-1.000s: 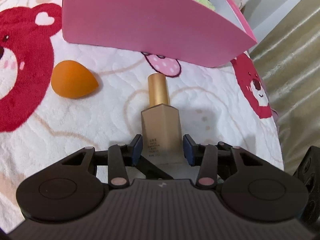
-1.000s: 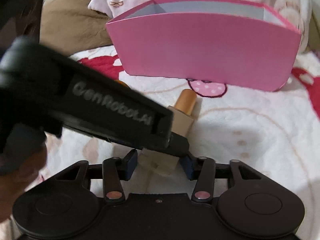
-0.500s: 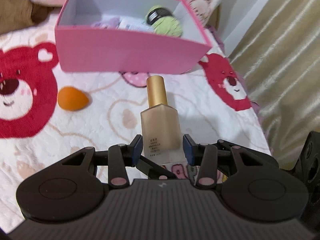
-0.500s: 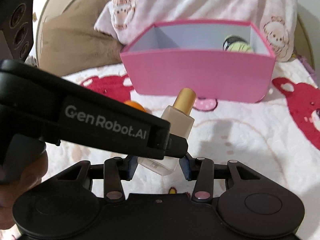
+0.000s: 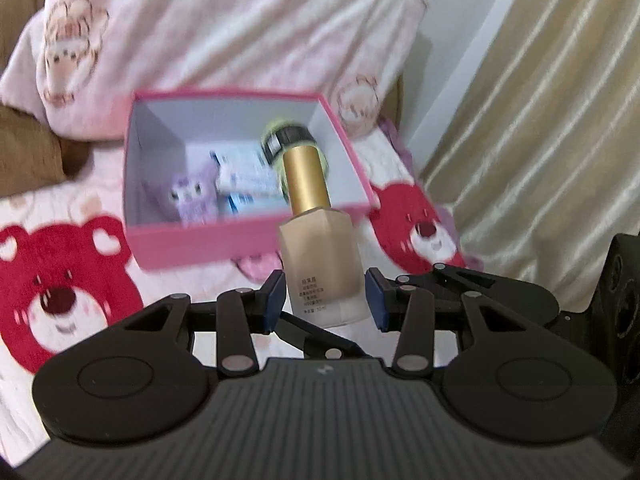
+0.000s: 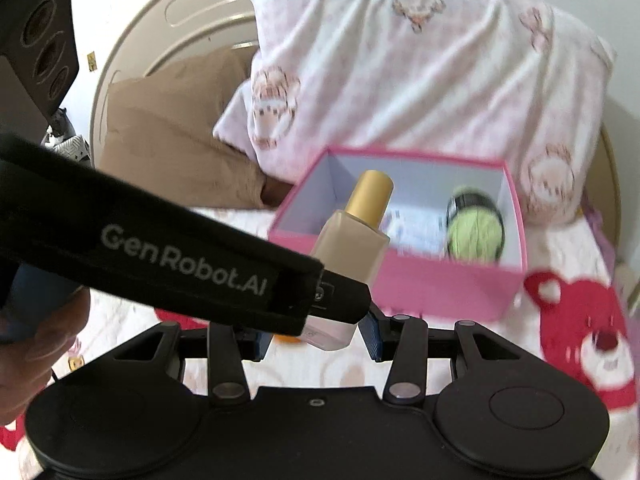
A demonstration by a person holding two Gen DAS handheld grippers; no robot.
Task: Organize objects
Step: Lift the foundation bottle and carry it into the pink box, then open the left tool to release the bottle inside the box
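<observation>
My left gripper (image 5: 325, 300) is shut on a beige foundation bottle (image 5: 320, 256) with a gold cap and holds it in the air in front of the pink box (image 5: 192, 246). In the right wrist view the bottle (image 6: 352, 248) sits in the left gripper's black body (image 6: 180, 264), which crosses in front. My right gripper (image 6: 316, 338) is open and empty, just below the bottle. The pink box (image 6: 440, 284) holds a green jar (image 6: 474, 228), white packets (image 5: 248, 176) and a purple toy (image 5: 192, 196).
A white blanket with red bears (image 5: 52, 288) covers the bed. A pink-patterned quilt (image 5: 224, 32) and a brown pillow (image 6: 168, 148) lie behind the box. A beige curtain (image 5: 552, 120) hangs at the right.
The left gripper has lifted the bottle off the blanket and up toward the box. The box's inside now shows from above. The orange sponge has left the view.
</observation>
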